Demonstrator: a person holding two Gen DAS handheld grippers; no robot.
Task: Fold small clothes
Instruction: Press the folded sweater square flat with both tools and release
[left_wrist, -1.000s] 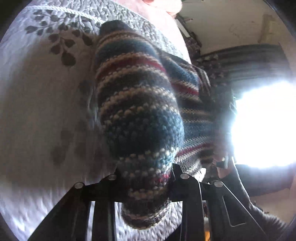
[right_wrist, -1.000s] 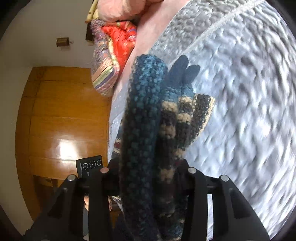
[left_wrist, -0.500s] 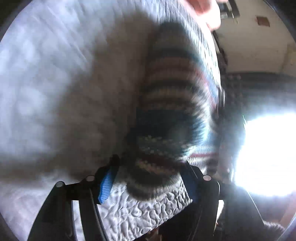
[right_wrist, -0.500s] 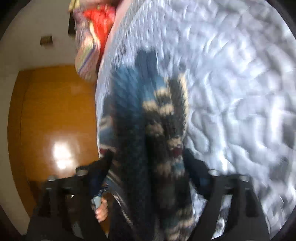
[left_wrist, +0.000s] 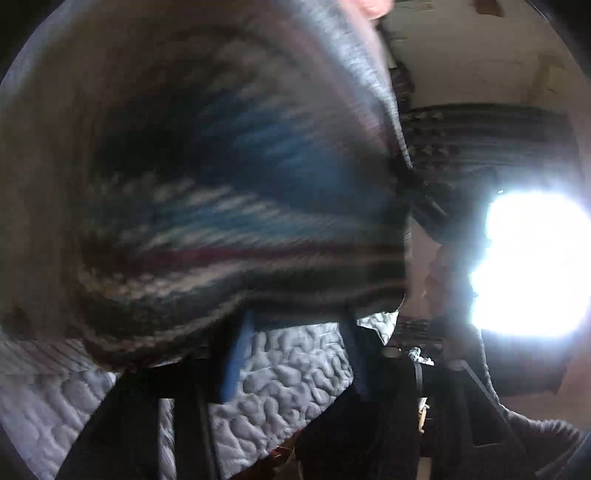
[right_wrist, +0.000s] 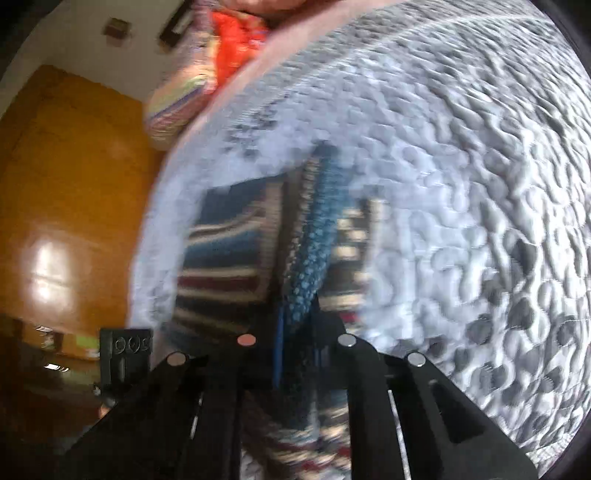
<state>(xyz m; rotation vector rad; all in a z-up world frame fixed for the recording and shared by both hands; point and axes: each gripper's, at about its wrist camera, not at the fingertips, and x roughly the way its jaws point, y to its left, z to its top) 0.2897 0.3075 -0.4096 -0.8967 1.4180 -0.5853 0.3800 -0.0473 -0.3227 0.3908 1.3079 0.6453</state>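
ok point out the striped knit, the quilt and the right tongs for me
striped knit (right_wrist: 221, 266), right wrist view, on the flat striped panel left of the tongs
quilt (right_wrist: 480, 184), right wrist view, on bare puckered fabric
right tongs (right_wrist: 299, 332), right wrist view, midway between the fingertips, closed on the knit's blue edge

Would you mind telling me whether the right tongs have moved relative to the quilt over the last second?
Yes. The right tongs, shut on the striped knit, have come down toward the quilt; its stitching now looks larger and fills more of the right wrist view.

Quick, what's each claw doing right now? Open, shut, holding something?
Left claw: open, quilt showing between its fingers, sweater just beyond them.
Right claw: shut on the sweater.
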